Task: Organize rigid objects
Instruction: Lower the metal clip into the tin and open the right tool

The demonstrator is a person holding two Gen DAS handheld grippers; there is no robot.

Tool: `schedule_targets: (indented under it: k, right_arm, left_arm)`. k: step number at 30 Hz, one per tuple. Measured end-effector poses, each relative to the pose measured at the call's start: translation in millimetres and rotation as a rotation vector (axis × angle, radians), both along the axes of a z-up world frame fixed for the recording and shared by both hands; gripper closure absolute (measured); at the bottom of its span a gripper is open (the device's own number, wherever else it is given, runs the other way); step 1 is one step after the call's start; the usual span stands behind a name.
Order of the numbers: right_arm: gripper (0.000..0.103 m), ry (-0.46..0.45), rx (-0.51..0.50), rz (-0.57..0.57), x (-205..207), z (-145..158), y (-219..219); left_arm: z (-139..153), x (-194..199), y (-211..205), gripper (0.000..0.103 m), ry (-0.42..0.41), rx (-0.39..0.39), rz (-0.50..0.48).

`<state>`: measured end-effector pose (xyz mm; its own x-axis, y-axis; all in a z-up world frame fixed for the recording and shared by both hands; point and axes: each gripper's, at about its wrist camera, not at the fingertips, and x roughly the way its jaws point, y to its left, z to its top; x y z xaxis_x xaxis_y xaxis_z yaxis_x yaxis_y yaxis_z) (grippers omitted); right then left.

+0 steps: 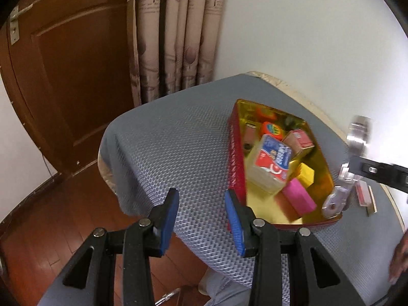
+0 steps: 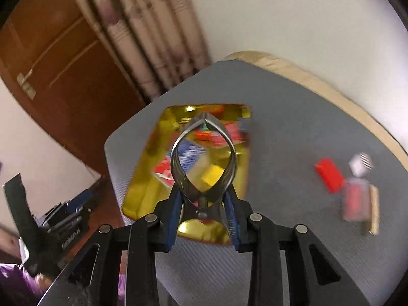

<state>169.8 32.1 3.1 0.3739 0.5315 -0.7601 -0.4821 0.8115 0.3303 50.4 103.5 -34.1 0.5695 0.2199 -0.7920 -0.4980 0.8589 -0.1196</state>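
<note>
A red box with a gold inside sits on the grey mesh table. It holds a card box, a pink block, a yellow block, a brown box and more. My left gripper is open and empty just left of the box's near corner. My right gripper is shut on a metal clip tool and holds it above the box. It shows blurred in the left wrist view over the box's right end.
Right of the box lie a red block, a red-and-clear packet, a small white item and a wooden strip. A brown door, a curtain and a white wall stand behind. Wooden floor lies left.
</note>
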Motion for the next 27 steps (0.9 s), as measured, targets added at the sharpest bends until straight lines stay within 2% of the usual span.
schedule_targets:
  k: [5,13,16,18,19,20,21,22,23,27]
  right_arm:
    - [0.074,0.064,-0.012,0.031,4.0,-26.1,36.6]
    - [0.074,0.144,-0.071,-0.004,29.3,-58.8,56.3]
    - [0.072,0.139,-0.084,-0.050,39.6,-60.8,59.2]
    - [0.067,0.125,-0.055,-0.097,42.7,-53.5,50.3]
    - [0.056,0.115,0.003,-0.116,40.6,-47.4,39.8]
    - [0.035,0.089,0.073,-0.140,35.5,-39.2,25.3]
    - [0.027,0.046,0.124,-0.170,27.3,-31.3,9.7]
    - [0.022,-0.013,0.159,-0.202,15.7,-22.7,-9.0]
    - [0.022,-0.069,0.166,-0.233,3.3,-16.5,-26.9]
    - [0.020,-0.214,0.054,-0.401,-41.7,-22.7,-106.1]
  left_arm:
    - [-3.1,3.6,1.2,0.065,0.015,-0.001,-0.018]
    - [-4.3,9.3,-2.9,0.065,0.012,0.013,-0.056]
    - [-5.4,10.1,-4.8,0.065,0.020,0.026,-0.059]
    - [-5.5,10.4,-5.3,0.065,0.023,0.027,-0.062]
    - [-5.2,9.9,-5.6,0.065,0.021,0.031,-0.059]
    - [-4.7,9.8,-6.1,0.065,0.019,0.036,-0.058]
    - [-3.5,9.5,-7.3,0.065,0.015,0.042,-0.055]
    - [-2.6,8.6,-8.3,0.065,0.010,0.046,-0.055]
    - [-2.3,8.4,-9.0,0.065,0.008,0.046,-0.057]
    - [-1.9,6.4,-18.2,0.065,0.016,0.059,-0.089]
